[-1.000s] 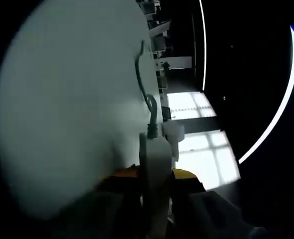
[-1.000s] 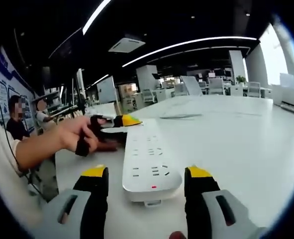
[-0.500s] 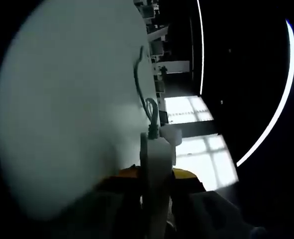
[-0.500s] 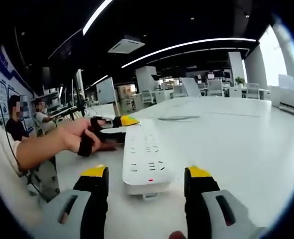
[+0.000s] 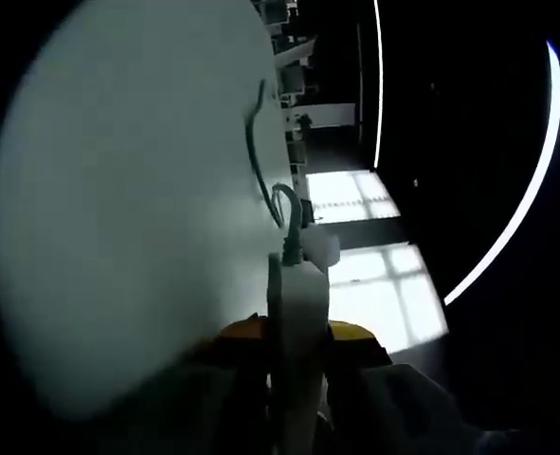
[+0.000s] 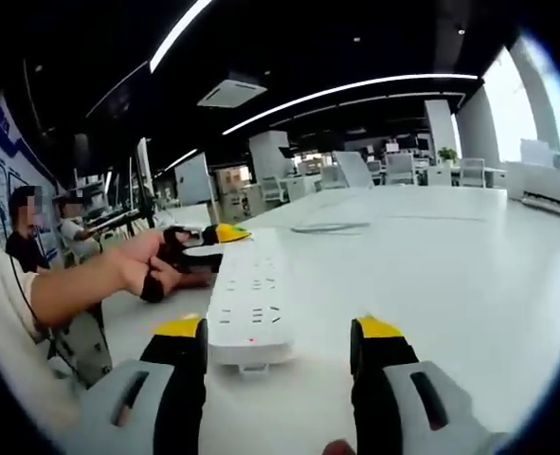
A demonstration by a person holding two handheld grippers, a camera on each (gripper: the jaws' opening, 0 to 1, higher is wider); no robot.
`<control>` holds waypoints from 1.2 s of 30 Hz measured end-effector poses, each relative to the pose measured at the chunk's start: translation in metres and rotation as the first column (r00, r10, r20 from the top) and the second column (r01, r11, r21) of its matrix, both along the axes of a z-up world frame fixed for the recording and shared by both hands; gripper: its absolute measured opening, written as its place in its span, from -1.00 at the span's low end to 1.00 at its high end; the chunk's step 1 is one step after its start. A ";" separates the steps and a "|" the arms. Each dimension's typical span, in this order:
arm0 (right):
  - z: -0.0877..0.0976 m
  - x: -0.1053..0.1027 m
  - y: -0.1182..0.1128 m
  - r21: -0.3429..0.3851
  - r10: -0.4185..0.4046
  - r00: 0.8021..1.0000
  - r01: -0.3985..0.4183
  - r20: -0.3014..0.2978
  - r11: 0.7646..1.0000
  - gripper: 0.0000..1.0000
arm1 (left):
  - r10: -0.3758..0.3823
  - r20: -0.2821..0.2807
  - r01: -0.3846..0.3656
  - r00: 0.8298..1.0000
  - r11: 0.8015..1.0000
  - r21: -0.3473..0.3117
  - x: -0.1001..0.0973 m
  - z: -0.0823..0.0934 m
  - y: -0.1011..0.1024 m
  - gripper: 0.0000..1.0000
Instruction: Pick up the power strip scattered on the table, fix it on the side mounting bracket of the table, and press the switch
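A white power strip (image 6: 246, 303) lies flat on the white table (image 6: 431, 275), with its socket face up and a small red light at its near end. My right gripper (image 6: 278, 343) is open, its yellow-tipped jaws standing just short of the strip's near end. At the strip's far end, my left gripper (image 6: 204, 248) is shut on it, held by a person's hand (image 6: 142, 265). In the left gripper view the strip (image 5: 297, 332) stands edge-on between the shut jaws of the left gripper (image 5: 297, 334), and its dark cable (image 5: 261, 161) runs away over the table.
The cable (image 6: 329, 227) lies further back on the table. A person's forearm (image 6: 62, 289) reaches in from the left. Two people sit at the far left. Office desks and chairs (image 6: 393, 171) stand at the back. A printer-like white box (image 6: 545, 201) sits at the right.
The power strip has slid to the left and a little away from my right gripper, pulled by the left gripper. The right gripper has stayed open.
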State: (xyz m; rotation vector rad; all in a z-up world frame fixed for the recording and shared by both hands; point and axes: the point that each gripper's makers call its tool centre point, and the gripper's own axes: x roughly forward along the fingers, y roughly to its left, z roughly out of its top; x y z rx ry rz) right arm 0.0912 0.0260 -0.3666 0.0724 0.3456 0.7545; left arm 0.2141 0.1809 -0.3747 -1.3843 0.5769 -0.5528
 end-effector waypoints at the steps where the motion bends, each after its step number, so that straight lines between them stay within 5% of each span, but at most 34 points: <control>1: 0.000 0.000 0.000 0.001 -0.001 1.000 0.001 0.000 1.000 0.13 | 0.000 0.001 0.000 1.000 1.000 -0.001 -0.001 0.000 0.001 -0.50; 29: 0.003 -0.011 -0.001 0.012 -0.011 1.000 0.011 0.002 1.000 0.03 | -0.122 0.021 0.124 0.992 0.987 -0.100 -0.012 0.018 0.014 -0.49; 30: 0.013 -0.015 0.001 0.056 0.007 1.000 -0.008 0.029 0.998 0.03 | -0.128 0.021 0.130 0.992 0.986 -0.105 -0.014 0.018 0.014 -0.49; 36: 0.023 -0.020 0.005 0.052 0.039 0.997 -0.042 0.063 0.998 0.04 | -0.156 0.027 0.158 0.987 0.983 -0.098 -0.020 0.016 0.010 -0.49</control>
